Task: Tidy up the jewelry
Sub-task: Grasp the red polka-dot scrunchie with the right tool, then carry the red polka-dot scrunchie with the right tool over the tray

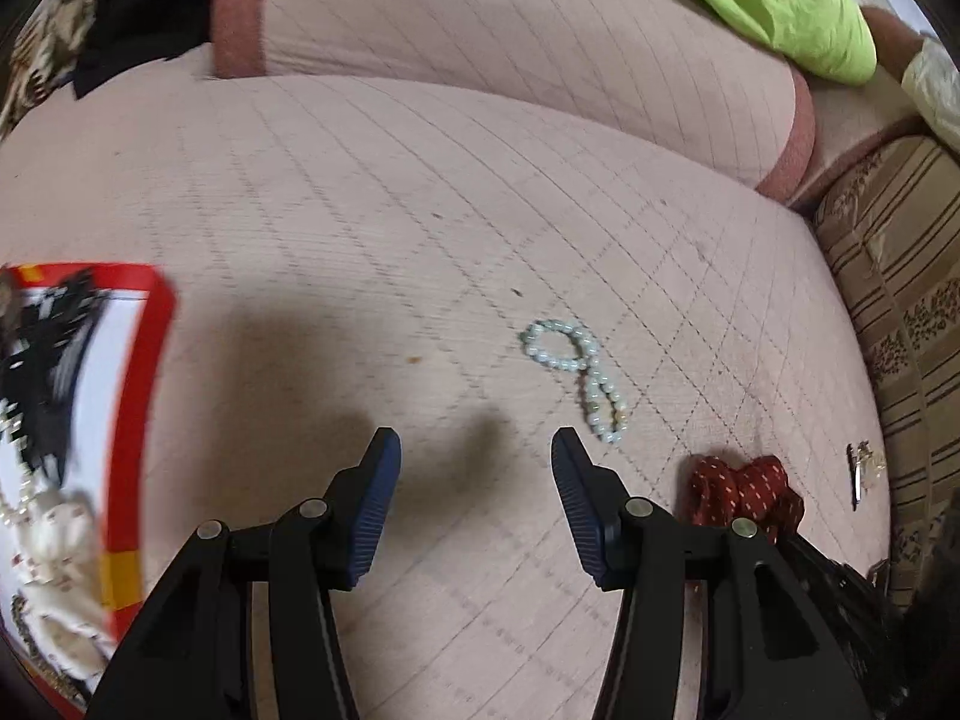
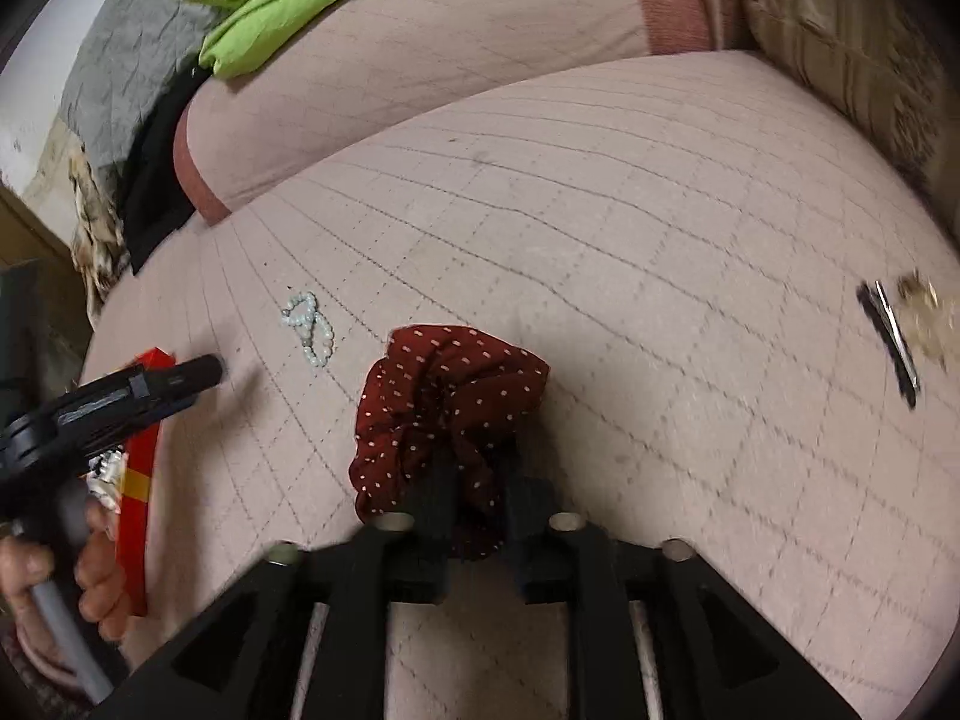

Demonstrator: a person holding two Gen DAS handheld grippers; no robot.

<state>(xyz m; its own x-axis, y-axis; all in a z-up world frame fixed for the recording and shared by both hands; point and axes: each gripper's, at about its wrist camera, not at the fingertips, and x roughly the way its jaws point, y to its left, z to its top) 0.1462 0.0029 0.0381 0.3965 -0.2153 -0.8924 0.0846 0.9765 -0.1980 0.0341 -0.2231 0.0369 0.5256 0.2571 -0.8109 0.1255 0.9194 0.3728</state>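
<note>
Left claw [image 1: 474, 450] agape — bead bracelet [image 1: 573, 375] just ahead, slightly right

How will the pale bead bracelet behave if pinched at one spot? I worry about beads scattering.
The pale bead bracelet lies twisted into a figure-eight on the quilted cushion, so it is probably floppy and would dangle. The round beads look smooth, so they might slip between the pads. It seems light; no break shows in the string.

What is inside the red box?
Inside the red box lie a dark blurred item, a cream-white piece and some pearl-like beads. The blur and the frame edge hide the rest.
</note>
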